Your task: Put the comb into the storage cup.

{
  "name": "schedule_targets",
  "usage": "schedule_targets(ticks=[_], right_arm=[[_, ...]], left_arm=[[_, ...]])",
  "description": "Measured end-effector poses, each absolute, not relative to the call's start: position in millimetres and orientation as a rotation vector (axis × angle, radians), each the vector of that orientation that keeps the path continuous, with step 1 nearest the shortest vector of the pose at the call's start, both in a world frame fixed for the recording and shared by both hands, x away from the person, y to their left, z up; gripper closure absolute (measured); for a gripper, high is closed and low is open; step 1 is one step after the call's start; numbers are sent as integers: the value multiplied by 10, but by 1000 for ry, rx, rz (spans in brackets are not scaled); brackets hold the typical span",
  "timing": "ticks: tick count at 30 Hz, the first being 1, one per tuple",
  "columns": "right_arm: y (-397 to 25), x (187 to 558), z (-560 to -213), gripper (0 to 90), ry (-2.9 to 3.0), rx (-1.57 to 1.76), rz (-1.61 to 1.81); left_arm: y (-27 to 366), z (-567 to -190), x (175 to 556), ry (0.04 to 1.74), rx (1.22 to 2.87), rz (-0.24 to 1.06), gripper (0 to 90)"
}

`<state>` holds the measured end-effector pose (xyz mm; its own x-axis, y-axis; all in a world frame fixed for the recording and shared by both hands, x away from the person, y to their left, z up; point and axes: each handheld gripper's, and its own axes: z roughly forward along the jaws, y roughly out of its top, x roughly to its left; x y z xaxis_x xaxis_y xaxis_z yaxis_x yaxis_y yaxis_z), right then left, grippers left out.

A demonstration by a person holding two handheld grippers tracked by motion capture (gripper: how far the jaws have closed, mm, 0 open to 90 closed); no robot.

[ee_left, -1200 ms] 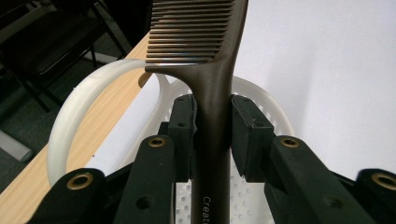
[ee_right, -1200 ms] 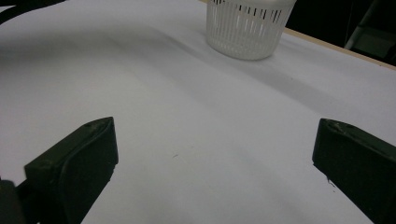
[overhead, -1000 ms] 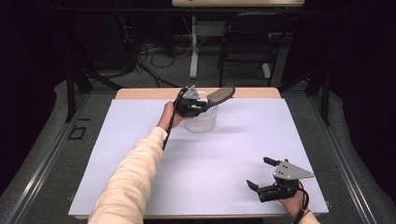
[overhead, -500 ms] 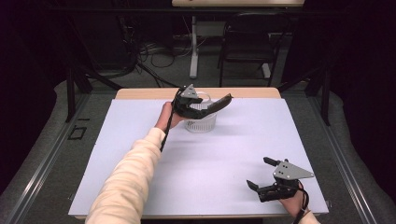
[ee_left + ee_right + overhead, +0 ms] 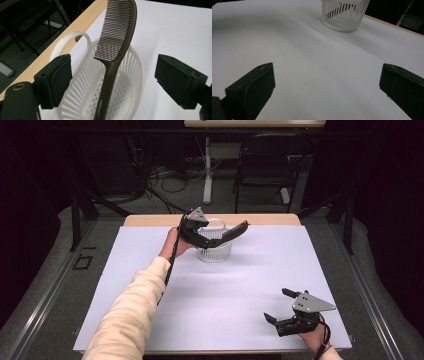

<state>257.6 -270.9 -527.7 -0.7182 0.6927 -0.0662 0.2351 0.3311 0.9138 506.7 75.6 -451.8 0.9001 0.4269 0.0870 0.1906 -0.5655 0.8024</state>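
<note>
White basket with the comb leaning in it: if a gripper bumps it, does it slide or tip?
The basket is thin slotted plastic, so probably light and apt to slide on the smooth white table cover. It narrows toward its base, and the comb sticks out well past the rim, so a nudge might tip it. The walls would likely flex if squeezed.

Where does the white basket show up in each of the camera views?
High view: the white basket stands at the table's far middle, beside the left gripper.
Left gripper view: lower centre, between the open fingers, with the brown comb leaning in it.
Right gripper view: top, right of centre.
Shared landmark: the table's wooden far edge.
</note>
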Motion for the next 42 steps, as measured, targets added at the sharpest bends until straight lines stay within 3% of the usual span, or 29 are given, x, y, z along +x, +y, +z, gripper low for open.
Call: schedule_targets(ticks=[11, 42], right_arm=[[-2707, 2578, -5278, 0, 2156, 814, 1362], [-2693, 2576, -5280, 0, 2162, 825, 1350]], left_arm=[[826, -4424, 4932, 429, 2230, 352, 2], [1187, -4431, 4452, 507, 2237, 374, 0]])
